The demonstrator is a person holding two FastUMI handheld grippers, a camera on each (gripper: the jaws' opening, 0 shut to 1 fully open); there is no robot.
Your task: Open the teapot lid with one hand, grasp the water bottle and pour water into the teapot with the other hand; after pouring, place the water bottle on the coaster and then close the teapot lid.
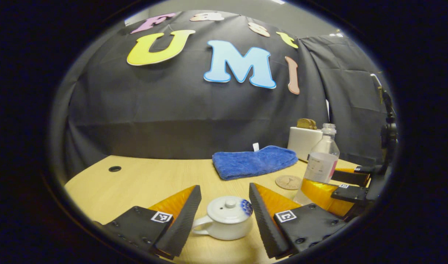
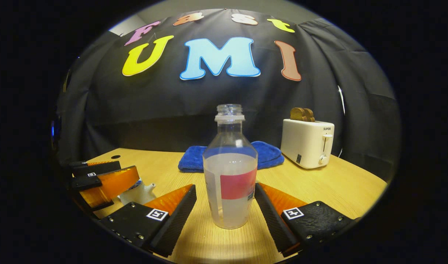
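A white teapot [image 1: 226, 218] with its lid [image 1: 229, 207] on sits on the wooden table [image 1: 136, 183], between the fingers of my left gripper [image 1: 224, 190]. That gripper is open, and its fingers stand apart from the pot on both sides. A clear uncapped water bottle [image 2: 230, 183], partly full with a red label, stands upright between the fingers of my open right gripper [image 2: 225, 189], close to them. In the left gripper view the bottle [image 1: 321, 165] and the right gripper [image 1: 325, 183] appear at the right, with a round coaster [image 1: 288, 182] just left of the bottle.
A folded blue towel [image 1: 253, 161] lies at the back of the table. A white toaster [image 2: 307, 143] with toast in it stands to its right. In the right gripper view the left gripper [image 2: 127, 172] and part of the teapot [image 2: 136, 196] sit at the left.
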